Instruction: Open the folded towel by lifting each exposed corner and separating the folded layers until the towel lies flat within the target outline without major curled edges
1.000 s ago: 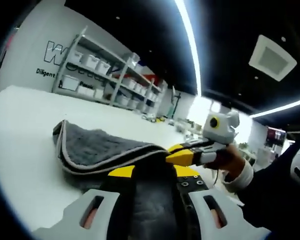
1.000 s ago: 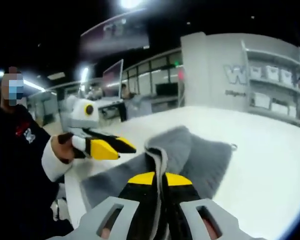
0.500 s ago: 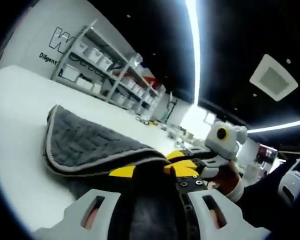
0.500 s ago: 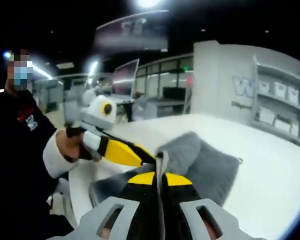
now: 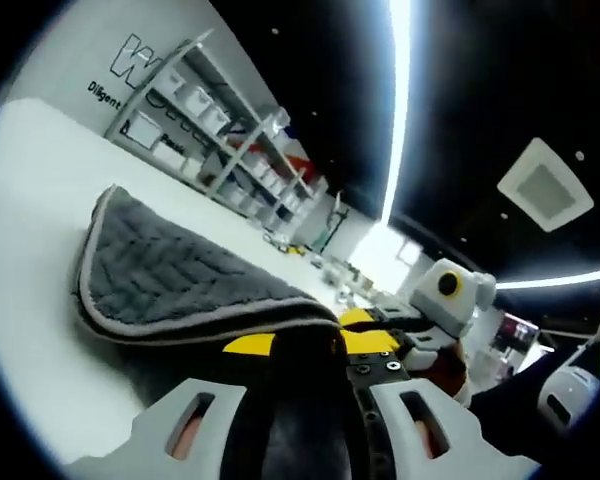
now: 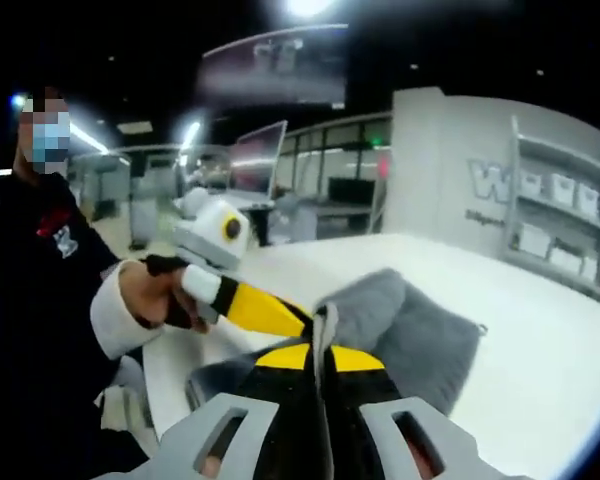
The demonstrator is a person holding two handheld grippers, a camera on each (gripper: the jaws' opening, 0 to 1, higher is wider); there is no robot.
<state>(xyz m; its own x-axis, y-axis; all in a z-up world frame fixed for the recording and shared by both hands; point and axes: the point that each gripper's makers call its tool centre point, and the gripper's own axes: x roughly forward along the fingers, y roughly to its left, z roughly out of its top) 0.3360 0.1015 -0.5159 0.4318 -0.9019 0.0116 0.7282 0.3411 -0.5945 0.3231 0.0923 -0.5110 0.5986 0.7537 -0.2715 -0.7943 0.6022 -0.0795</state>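
Both grippers have hold of the grey quilted towel with its pale grey piped edge [image 5: 170, 285], which hangs lifted off the white table [image 5: 30, 200] at the near end while its far end rests on the surface. The left gripper [image 5: 298, 345] has its yellow-tipped jaws pressed onto a dark fold of cloth; the right gripper [image 6: 320, 352] pinches the piped hem between closed jaws, close beside the other. I would draw the two hands apart along the edge, keeping the cloth low, so the layers peel rather than drag. Whether one layer or two is caught, I cannot tell from here.
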